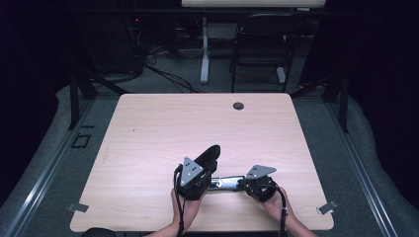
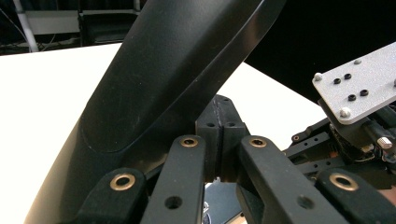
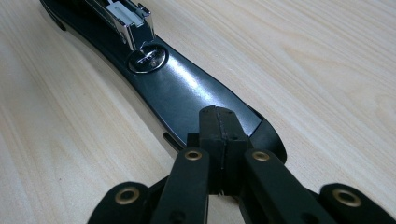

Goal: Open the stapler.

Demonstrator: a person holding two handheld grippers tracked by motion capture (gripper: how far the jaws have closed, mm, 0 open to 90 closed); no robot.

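A black stapler lies open near the table's front middle. Its black top cover [image 1: 209, 154] is swung up and back to the left, and its flat base [image 1: 225, 182] with the chrome magazine [image 3: 125, 19] lies on the wood. My left gripper [image 1: 207, 168] is shut, its tips right beside the raised cover [image 2: 177, 70] with nothing between the jaws. From the right, my right gripper [image 1: 242, 183] is also shut, and its tips [image 3: 219, 122] rest on the rounded black end of the base [image 3: 187, 93]. The round anvil plate [image 3: 147, 59] lies just beyond them.
The light wooden table [image 1: 148, 128] has a cable hole [image 1: 238, 105] at its far edge. Metal clips sit at the front corners [image 1: 78, 207] [image 1: 327, 207]. A black chair [image 1: 262, 44] and desk legs stand on the floor beyond. The right gripper's grey plate [image 2: 359, 88] is close to my left gripper.
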